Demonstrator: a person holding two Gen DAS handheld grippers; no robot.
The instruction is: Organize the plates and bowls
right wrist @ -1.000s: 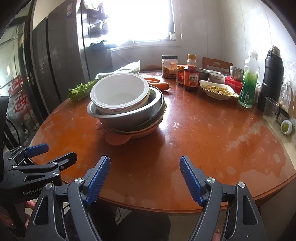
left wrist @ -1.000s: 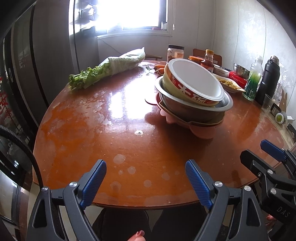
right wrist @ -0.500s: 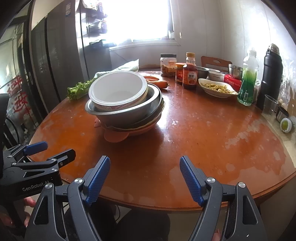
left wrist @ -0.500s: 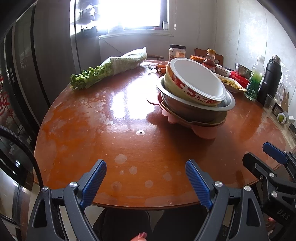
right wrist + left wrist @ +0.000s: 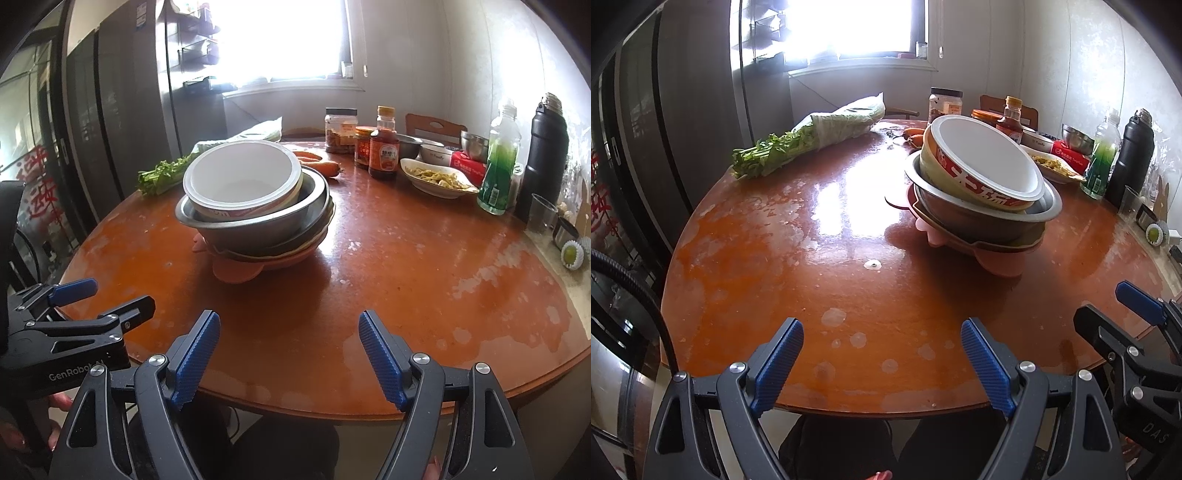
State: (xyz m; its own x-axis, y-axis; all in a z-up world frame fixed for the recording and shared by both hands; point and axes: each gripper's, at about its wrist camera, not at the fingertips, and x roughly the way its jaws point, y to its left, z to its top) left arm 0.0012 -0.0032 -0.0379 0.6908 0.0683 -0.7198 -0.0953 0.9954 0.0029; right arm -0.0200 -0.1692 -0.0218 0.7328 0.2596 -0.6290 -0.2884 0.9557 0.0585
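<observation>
White inside, the paper bowl (image 5: 242, 180) tilts in a steel bowl (image 5: 258, 218), itself nested on plates (image 5: 314, 236) atop a pink dish (image 5: 236, 271), mid-table toward the left. The round wooden table (image 5: 388, 288) also carries greens (image 5: 798, 147) and bottles (image 5: 384, 147). Left gripper (image 5: 882, 354) and right gripper (image 5: 288, 350) hover at the near edge, jaws spread, empty.

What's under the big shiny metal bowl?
Under the steel bowl lie a dark plate's rim and a pink plate on the table. Their middles are covered. A paper noodle bowl sits tilted inside it.
</observation>
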